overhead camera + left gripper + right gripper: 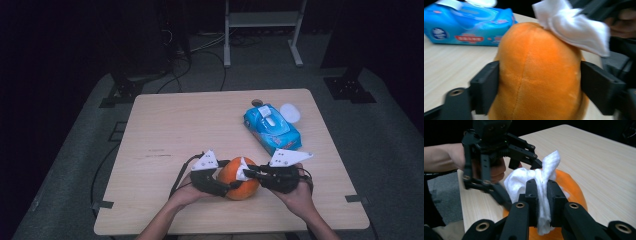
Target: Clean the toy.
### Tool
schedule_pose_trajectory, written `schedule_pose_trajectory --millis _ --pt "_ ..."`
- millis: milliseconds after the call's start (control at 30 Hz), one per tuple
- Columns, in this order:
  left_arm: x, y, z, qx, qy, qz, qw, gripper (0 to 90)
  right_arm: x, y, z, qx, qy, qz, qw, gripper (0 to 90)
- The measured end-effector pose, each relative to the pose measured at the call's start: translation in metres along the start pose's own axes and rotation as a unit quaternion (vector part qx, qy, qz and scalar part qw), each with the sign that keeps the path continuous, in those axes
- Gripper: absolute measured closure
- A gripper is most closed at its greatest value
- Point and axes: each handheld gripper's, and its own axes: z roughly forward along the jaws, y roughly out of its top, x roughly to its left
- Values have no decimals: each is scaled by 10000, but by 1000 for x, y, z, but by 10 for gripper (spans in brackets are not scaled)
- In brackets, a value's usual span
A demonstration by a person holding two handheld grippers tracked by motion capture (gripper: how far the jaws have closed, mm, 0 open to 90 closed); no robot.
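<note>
while my left gripper clamps the round, fuzzy orange plush by its sides near the table's front edge, my right gripper is pinched tight on a soft, crumpled white wipe, pressed on the plush's top.

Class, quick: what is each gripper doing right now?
Left gripper: closed on the orange plush toy.
Right gripper: closed on the white wipe.
</note>
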Motion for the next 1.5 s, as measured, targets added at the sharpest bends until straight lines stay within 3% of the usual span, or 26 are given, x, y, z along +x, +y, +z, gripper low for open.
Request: schedule_pose_trajectory --millis 33,100,200,333,400,467,533,567,633,767,900,967,1067,1133,1167,1300,1367,1500 --pt "1 -1 0 -17 -83 -25 10000 147 -3 -2 0 2 33 38 10000 796" --pt "1 -5 4 -7 -48 27 10000 121 -7 -4 -1 -21 31 139 9999 795" --pt "-4 -4 7 80 -73 136 9998 162 -11 -4 -4 -19 -116 100 9999 790" --pt "-4 -4 4 89 -57 238 9997 178 -22 -9 -8 -88 -3 430 9990 789" --pt "-2 -3 6 132 117 120 9998 127 -21 -9 -10 -71 -41 403 9992 791" --pt "0 -5 10 168 102 1 9998 73 -18 -8 -10 -31 -16 344 9994 792" --pt "-3 -9 11 192 15 76 9998 131 -11 -6 -9 -35 42 215 9998 792" --pt "-4 -9 11 220 42 147 9996 173 -5 -4 -7 15 49 29 10000 792" --pt "-4 -7 8 256 82 158 9995 222 2 -1 -6 78 -66 -153 9998 792" --pt "-1 -7 6 194 124 44 9997 257 -10 -2 -12 86 -356 -76 9993 793" --pt "2 -8 6 95 124 -140 9998 268 -25 -13 -18 89 -400 311 9987 796" --pt "2 -8 7 85 183 -207 9996 270 -21 -12 -18 60 -388 237 9989 797" --pt "3 -7 7 11 292 -451 9986 282 -6 -5 -13 46 -176 12 9998 796" --pt "4 -8 6 4 300 -457 9985 288 0 -2 -9 111 -250 -184 9995 796" --pt "4 -8 6 -2 277 -450 9986 288 -1 -1 -9 94 -317 -206 9992 796" --pt "0 -8 8 46 114 -314 9994 239 -18 -8 -15 77 -510 74 9986 795" --pt "-2 -8 9 51 112 -250 9996 223 -23 -12 -17 64 -465 232 9986 794" --pt "-6 -8 12 77 208 -121 9997 246 -18 -11 -19 29 -423 234 9988 795"
